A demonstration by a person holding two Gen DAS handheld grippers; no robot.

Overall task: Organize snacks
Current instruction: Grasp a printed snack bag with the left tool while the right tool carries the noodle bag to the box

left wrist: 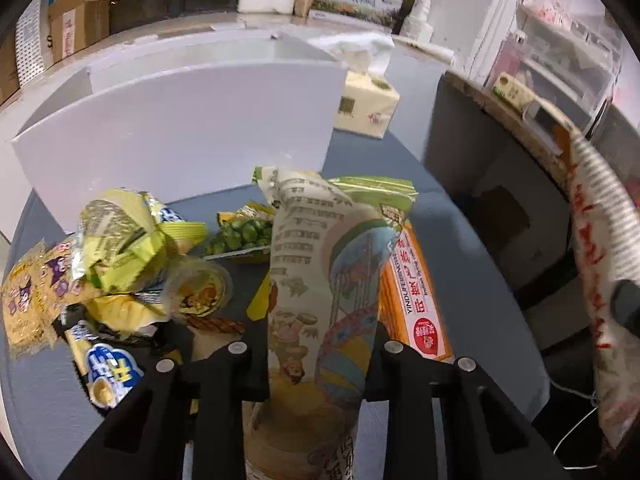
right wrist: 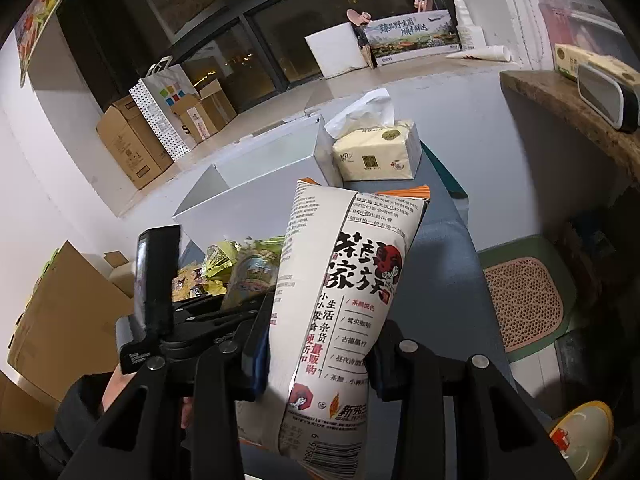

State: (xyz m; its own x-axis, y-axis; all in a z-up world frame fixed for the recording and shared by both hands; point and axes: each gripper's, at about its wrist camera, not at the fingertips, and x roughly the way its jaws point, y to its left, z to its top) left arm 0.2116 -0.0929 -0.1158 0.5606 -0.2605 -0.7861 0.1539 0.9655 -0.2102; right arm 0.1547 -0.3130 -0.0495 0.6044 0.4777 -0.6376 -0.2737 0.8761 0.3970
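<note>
Snacks lie heaped on the grey table (left wrist: 480,280), in front of the white box (left wrist: 180,120), which serves here as the landmark. The left gripper (left wrist: 316,348) is clamped on a tall cream snack bag (left wrist: 320,280) printed with cartoon figures, its jaws pressed against both sides of the pack; the bag stands upright just in front of the box's near right corner. Under it and to its right lies an orange packet (left wrist: 416,300) with a white label. A green pea packet (left wrist: 240,236) lies just before the box's front wall, and further left of it sit crumpled yellow-green wrappers (left wrist: 120,240), a small round cup (left wrist: 200,292), a yellow cartoon packet (left wrist: 28,300) and a blue-logo packet (left wrist: 112,372).

The right gripper (right wrist: 320,360) is closed on a white bag (right wrist: 340,320) with large black characters, held upright in front of the white box (right wrist: 248,200); the same bag shows blurred at the right edge of the left view. A tissue pack (right wrist: 376,152) stands touching the box's right side, with a sheet sticking up.
</note>
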